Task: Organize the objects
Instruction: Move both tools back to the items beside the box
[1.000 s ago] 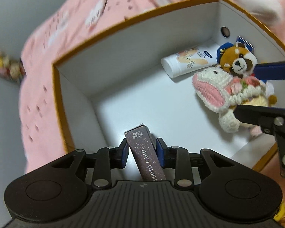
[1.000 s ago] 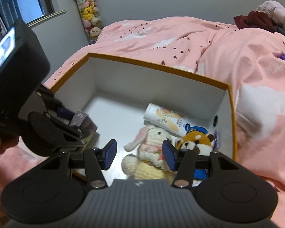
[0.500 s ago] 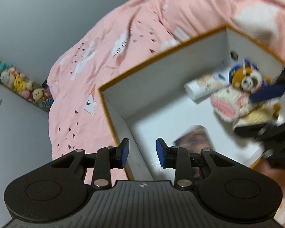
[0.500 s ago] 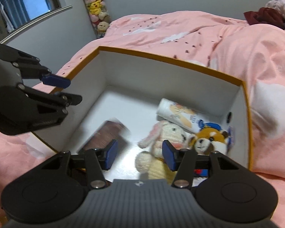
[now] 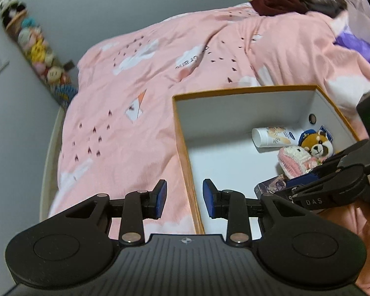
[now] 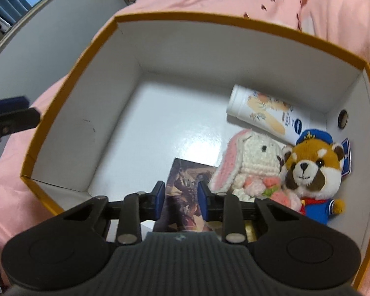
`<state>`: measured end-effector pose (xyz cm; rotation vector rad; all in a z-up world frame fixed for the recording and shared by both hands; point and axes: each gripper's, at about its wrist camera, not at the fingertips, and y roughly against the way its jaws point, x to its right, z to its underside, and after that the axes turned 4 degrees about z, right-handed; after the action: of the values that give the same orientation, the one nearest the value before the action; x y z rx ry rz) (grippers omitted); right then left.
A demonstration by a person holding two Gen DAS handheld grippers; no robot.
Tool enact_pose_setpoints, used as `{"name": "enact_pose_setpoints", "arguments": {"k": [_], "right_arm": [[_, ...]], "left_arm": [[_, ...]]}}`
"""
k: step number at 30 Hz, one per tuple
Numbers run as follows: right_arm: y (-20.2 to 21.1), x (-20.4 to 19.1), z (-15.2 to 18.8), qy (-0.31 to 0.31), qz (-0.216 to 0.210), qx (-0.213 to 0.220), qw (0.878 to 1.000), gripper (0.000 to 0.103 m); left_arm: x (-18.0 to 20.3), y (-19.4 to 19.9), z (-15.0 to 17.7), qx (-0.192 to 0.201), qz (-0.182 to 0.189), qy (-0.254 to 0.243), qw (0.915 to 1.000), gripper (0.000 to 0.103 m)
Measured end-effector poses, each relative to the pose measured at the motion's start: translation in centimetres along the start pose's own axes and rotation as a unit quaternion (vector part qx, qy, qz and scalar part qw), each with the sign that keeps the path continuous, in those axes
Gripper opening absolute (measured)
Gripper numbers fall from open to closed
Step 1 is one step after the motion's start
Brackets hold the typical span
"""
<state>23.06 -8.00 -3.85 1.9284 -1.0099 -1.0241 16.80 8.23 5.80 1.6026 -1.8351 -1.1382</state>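
A white box with an orange rim [image 6: 209,19] sits on the pink bed. Lying flat on its floor is a dark photo card box [image 6: 187,180], beside a crocheted bunny [image 6: 254,157], a red panda plush [image 6: 310,170] and a lotion tube [image 6: 261,113]. My right gripper [image 6: 181,198] hangs just over the card box. Its jaws are closing and their pads do not press on it. My left gripper [image 5: 183,201] is open and holds nothing, raised over the box's left rim [image 5: 185,148]. One of its fingers [image 6: 14,120] shows outside the box.
The pink duvet [image 5: 135,123] surrounds the box. A column of small plush toys [image 5: 37,46] stands against the grey wall at the far left. Dark clothes [image 5: 283,2] and a purple item [image 5: 352,46] lie at the far end of the bed.
My left gripper let go of the photo card box, which fell flat on the box floor, then rose out to the left. My right gripper came down over the card and narrowed its jaws.
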Motion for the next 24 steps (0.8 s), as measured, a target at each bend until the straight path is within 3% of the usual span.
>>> {"name": "enact_pose_setpoints", "arguments": {"k": [6,16,21,23,24], "right_arm": [[1.1,-0.8,0.7,0.012,0.004,0.015,1.0,0.032],[10.3,-3.8,5.5,0.092,-0.002,0.139,0.986,0.048],[12.1,-5.3,9.1,0.117,-0.003,0.148,0.982,0.055],[12.0,-5.8,10.6,0.121,-0.001,0.14,0.983,0.057],[11.5,-5.8,11.0,0.12,-0.004,0.133,0.984,0.058]], "left_arm": [[0.6,1.4,1.7,0.012,0.037,0.029,0.9988,0.037],[3.0,5.0,5.4,0.017,0.103,0.054,0.993,0.037],[3.5,5.7,8.3,-0.012,0.082,0.066,0.9943,0.038],[3.8,6.0,9.7,-0.026,0.065,0.067,0.9953,0.041],[3.9,6.3,10.4,-0.03,0.062,0.071,0.9951,0.05]]}}
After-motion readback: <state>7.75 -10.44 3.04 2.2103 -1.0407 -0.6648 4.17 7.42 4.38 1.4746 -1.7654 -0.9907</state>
